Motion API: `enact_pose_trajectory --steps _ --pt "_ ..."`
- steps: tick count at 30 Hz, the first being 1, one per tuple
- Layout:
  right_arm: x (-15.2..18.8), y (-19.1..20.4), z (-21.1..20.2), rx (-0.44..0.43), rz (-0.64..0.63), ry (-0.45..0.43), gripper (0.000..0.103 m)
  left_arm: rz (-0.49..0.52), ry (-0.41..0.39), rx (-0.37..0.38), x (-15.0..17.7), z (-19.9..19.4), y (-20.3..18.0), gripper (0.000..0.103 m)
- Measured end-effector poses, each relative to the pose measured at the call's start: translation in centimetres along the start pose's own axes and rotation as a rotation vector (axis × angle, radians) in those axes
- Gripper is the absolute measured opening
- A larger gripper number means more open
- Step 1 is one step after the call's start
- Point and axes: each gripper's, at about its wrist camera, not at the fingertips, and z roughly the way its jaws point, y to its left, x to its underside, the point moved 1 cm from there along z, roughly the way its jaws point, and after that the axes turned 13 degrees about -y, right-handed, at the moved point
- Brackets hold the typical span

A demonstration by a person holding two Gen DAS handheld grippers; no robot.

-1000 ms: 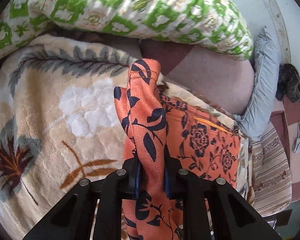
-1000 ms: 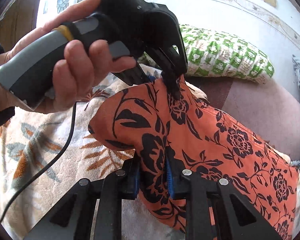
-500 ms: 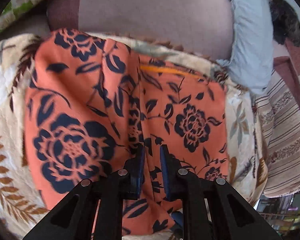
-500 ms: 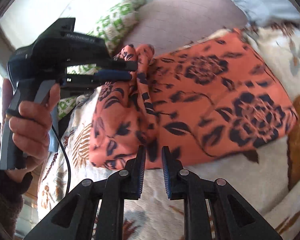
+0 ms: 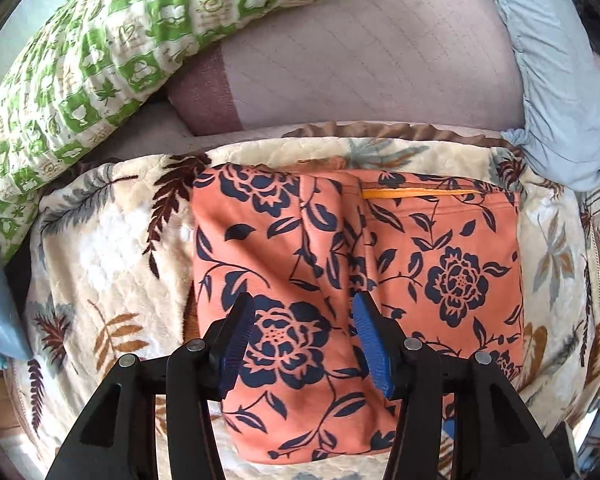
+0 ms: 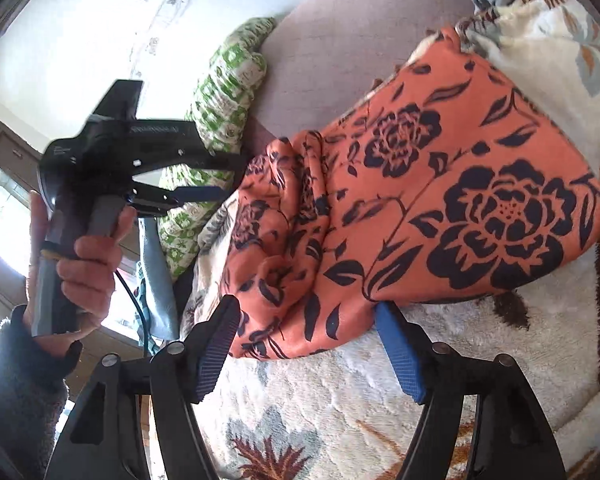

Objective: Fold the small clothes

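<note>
An orange floral garment (image 5: 440, 264) lies folded over on a leaf-print blanket (image 5: 96, 240) at frame centre, one fold apparently done, further folds likely remaining. The left gripper (image 5: 302, 344) and right gripper (image 6: 306, 344) are both opening, pads off the cloth. A green pillow (image 5: 100, 60) crowds the upper left; bare blanket remains left of the garment.

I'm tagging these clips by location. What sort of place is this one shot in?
Most likely a bedroom at home, on a bed: a plush leaf-print blanket covers the surface, a green-and-white pillow lies behind it, and the orange floral garment is spread on top.
</note>
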Motion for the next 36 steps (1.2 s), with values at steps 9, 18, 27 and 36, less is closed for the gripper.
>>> enact_pose_trajectory --steps 9,18,27,36 --pt "-0.5 2.6 4.4 -0.006 -0.111 0.040 0.092 -0.096 0.038 0.091 -0.6 2.3 1.8 0.051" --pt "2.5 1.1 9.4 -0.181 -0.078 0.119 0.053 -0.003 0.102 0.022 -1.6 8.9 -2.3 0.051" --pt "2.2 -1.4 9.5 -0.200 0.050 0.136 0.017 -0.067 0.006 0.015 -0.3 10.6 -1.8 0.010" --pt "-0.9 0.4 1.4 -0.209 -0.029 -0.017 0.012 -0.184 -0.107 0.291 -0.2 3.1 -4.0 0.009"
